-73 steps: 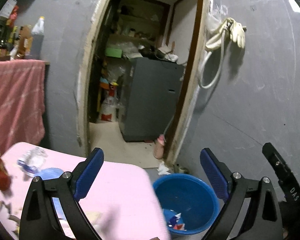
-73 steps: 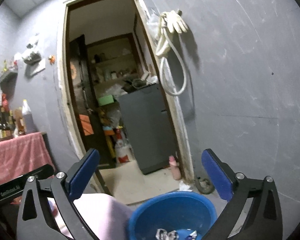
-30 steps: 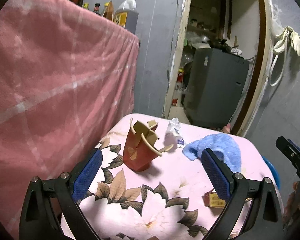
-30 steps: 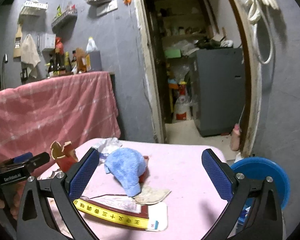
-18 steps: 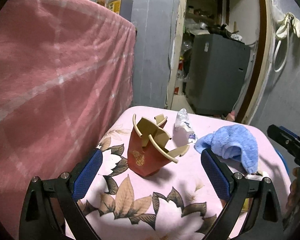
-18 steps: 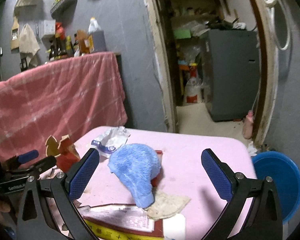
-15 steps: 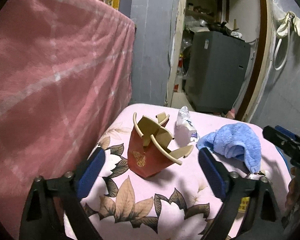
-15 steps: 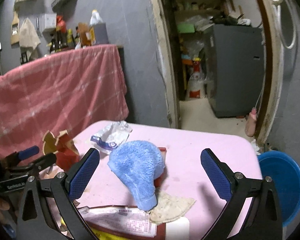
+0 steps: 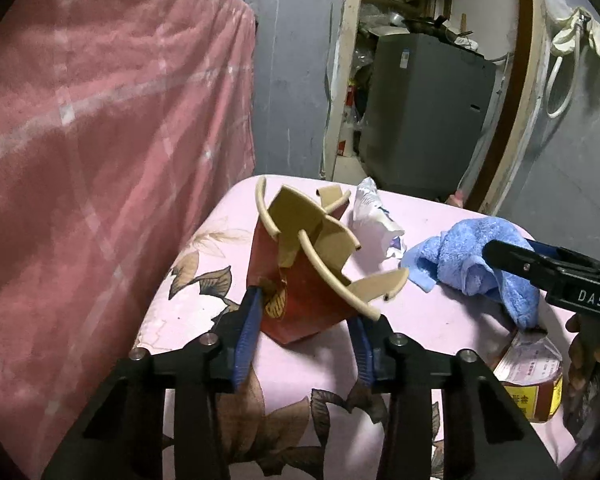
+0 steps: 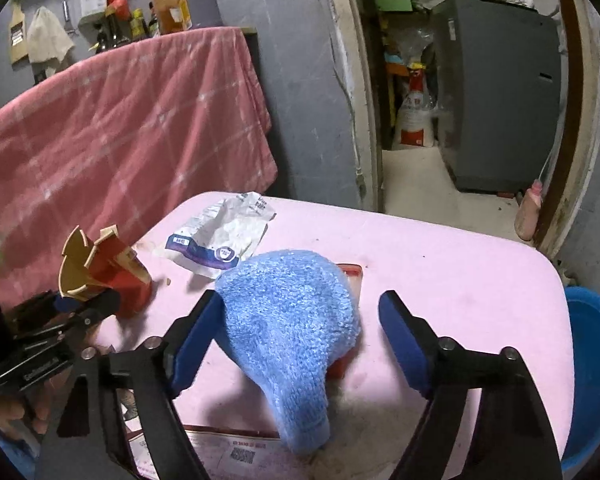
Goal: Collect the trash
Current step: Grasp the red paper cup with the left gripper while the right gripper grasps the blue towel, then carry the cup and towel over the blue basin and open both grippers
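A red paper food box (image 9: 300, 280) with tan flaps stands on the pink flowered table (image 9: 440, 316). My left gripper (image 9: 306, 332) is closed on the base of this box; it also shows in the right wrist view (image 10: 116, 276). My right gripper (image 10: 296, 336) is open, with its fingers on either side of a blue fluffy cloth (image 10: 292, 320), which also shows in the left wrist view (image 9: 480, 264). A crumpled white wrapper (image 10: 220, 236) lies behind the cloth. A flat red printed packet (image 10: 236, 452) lies under the cloth's near end.
A blue plastic basin (image 10: 592, 376) stands on the floor off the table's right edge. A pink checked cloth (image 10: 120, 128) hangs over furniture to the left. An open doorway with a grey cabinet (image 10: 496, 92) is behind the table.
My left gripper moved forward and its jaws closed on the red food box. My right gripper came down and forward and narrowed around the blue cloth.
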### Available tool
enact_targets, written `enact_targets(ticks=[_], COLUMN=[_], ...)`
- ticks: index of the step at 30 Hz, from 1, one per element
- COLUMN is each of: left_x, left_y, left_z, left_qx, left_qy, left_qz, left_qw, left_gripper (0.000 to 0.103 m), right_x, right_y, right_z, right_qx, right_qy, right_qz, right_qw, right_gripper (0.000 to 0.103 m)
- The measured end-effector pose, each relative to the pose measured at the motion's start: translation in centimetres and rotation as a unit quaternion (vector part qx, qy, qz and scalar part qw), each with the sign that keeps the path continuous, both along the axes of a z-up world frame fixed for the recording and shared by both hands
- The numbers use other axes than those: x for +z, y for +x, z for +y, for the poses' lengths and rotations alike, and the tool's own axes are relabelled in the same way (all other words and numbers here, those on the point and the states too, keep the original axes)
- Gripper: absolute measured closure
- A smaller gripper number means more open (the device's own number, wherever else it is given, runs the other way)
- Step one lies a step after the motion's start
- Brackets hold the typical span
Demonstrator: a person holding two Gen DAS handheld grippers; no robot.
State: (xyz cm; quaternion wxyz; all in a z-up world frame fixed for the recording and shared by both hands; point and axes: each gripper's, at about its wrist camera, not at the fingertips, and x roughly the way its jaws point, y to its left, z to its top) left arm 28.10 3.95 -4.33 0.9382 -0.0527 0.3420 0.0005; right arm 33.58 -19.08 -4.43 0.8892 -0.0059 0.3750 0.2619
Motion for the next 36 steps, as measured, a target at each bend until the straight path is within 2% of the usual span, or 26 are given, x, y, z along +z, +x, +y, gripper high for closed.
enact_targets(ticks=[11, 14, 17, 25, 36], left_x=[0.2, 0.4, 0.5, 1.7, 4.7], left_y=[0.2, 0.2, 0.0, -1.4, -2.7], left_z=[-0.1, -0.5, -1.0, -2.3, -5.8], left_qx=[-0.005, -0.005, -0.008, -0.018, -0.036], left_qy=[-0.007, 0.001, 0.007, 0.005, -0.004], left_qz=[-0.007, -0.012, -0.018, -0.046, -0.106], left_qw=[0.9999, 0.9999, 0.9998, 0.9988, 0.9937], left_gripper=[0.084, 0.086, 0.086, 0.086, 0.086], right_x=[-0.5, -0.4, -0.1, 1.4, 5.3], right_y=[0.6, 0.4, 0.0, -1.9, -4.5], right_z=[0.3, 0.2, 0.2, -0.3, -4.0], right_qx=[0.02, 0.019, 0.017, 0.003, -0.04], right_qy=[0.007, 0.008, 0.008, 0.011, 0.063], right_qz=[0.026, 0.021, 0.008, -0.044, -0.114], right_qw=[0.999, 1.0, 1.0, 0.999, 0.991], right_gripper=[0.055, 0.067, 0.076, 0.078, 0.078])
